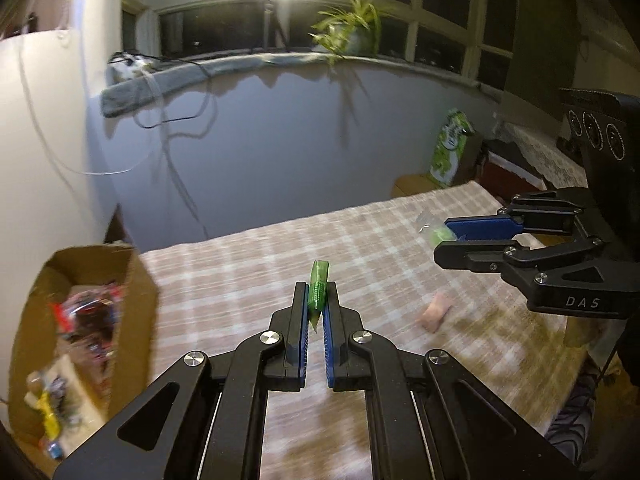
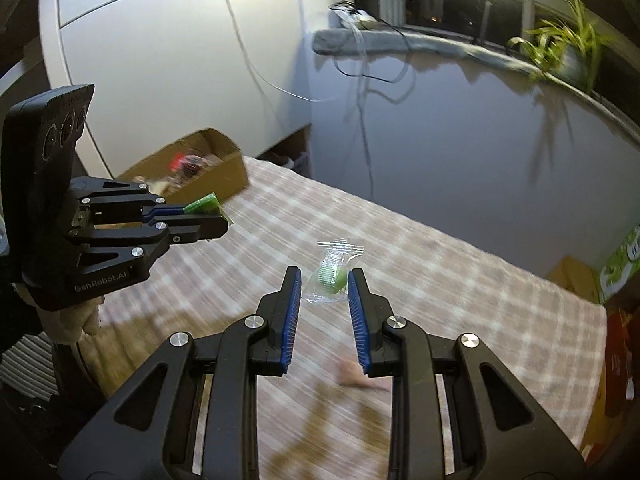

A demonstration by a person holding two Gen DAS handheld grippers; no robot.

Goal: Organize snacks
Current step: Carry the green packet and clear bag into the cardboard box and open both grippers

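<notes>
Fingers (image 2: 362,300) beside clear-wrapped candy (image 2: 334,276)

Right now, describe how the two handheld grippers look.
Both are matte black linkage frames with silver pivot screws and ribbed blue finger pads. The left gripper reads "GenRobot.AI", the right gripper "DAS". Each carries a black three-lens camera block.

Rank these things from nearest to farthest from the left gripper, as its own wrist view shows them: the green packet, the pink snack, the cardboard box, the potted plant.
1. Green packet: pinched in the left gripper.
2. Pink snack: on the checked cloth, to the right.
3. Cardboard box: at the cloth's left edge; its rank against the pink snack is too close to call.
4. Potted plant: on the windowsill, far behind.
</notes>
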